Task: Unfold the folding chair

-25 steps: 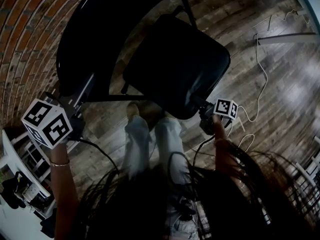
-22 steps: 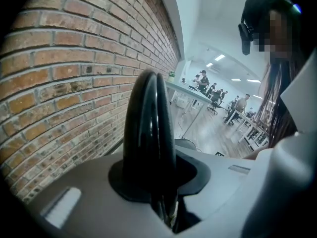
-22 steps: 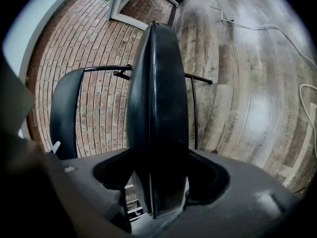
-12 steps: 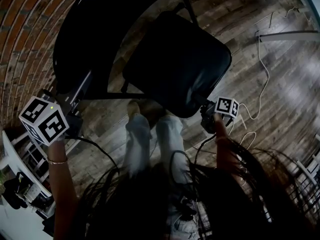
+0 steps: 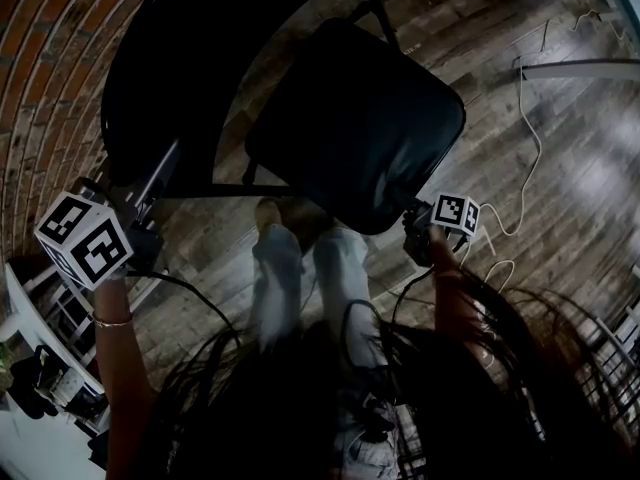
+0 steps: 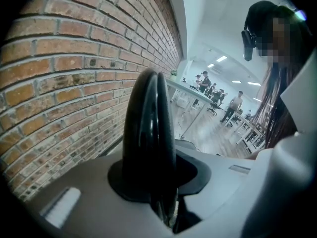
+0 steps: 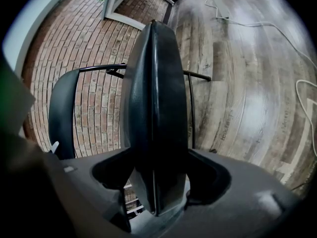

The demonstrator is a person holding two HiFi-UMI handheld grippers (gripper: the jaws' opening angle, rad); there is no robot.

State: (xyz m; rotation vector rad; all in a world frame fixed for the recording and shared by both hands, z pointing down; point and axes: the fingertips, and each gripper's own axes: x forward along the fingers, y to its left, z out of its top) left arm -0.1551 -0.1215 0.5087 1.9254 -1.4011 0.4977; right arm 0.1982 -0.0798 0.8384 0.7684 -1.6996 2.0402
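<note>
While the folding chair (image 5: 355, 128) is standing open at twelve o'clock, left tongs (image 6: 154, 83) at nine and right tongs (image 7: 153, 38) at three are flanking it, both pinched together and empty, seemingly pushing, not gripping.

Head view: from above the person, facing steeply down onto the folding chair (image 5: 355, 128) close below. Left gripper view: low, along its jaws, hard beside the brick wall (image 6: 59, 83), toward a far office space (image 6: 218, 118). Right gripper view: along its jaws toward the chair's backrest (image 7: 62, 113) and the wood floor (image 7: 247, 83). All three share the wall.
</note>
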